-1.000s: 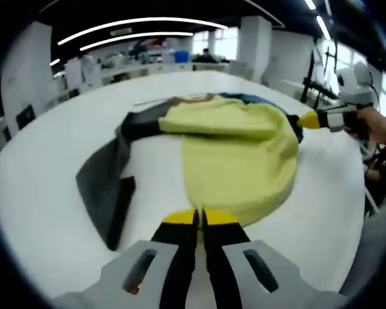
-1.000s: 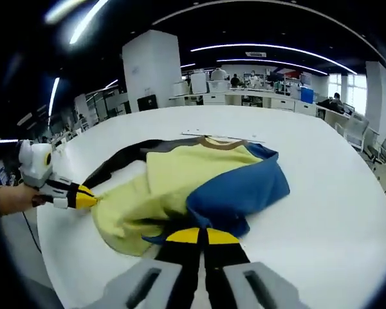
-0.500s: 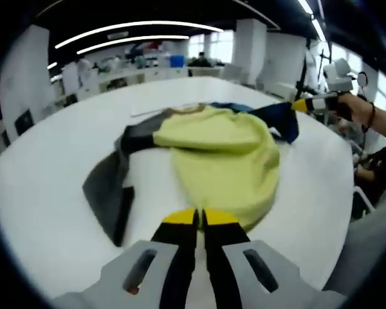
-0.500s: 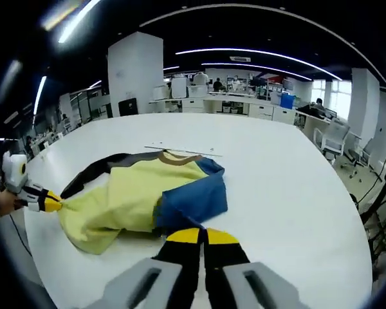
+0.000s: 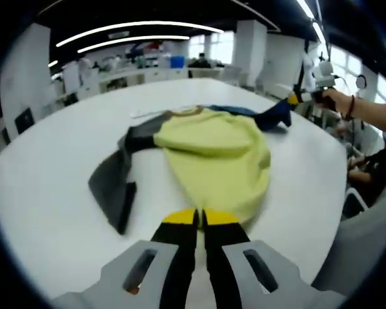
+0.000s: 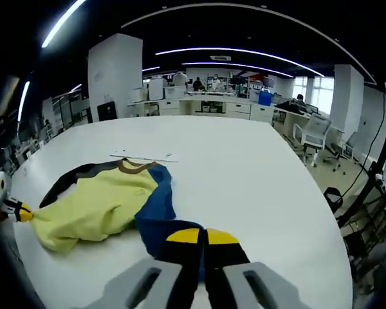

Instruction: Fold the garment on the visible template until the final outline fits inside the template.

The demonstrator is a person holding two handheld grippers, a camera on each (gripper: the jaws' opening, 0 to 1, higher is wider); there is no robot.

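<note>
Working over a broad white table, we are holding the garment stretched between our two grippers, and it is lying straight ahead of both of them. Its yellow body is spreading out just beyond the left gripper, whose jaws are pinched tight on the near yellow hem; the grey sleeve is trailing off to that gripper's left. The blue sleeve is running up from the right gripper, whose jaws are clamped together on its cuff. Beyond the garment's brown collar, farthest from the right gripper, a thin pale strip is lying flat on the table; we cannot tell what it is.
</note>
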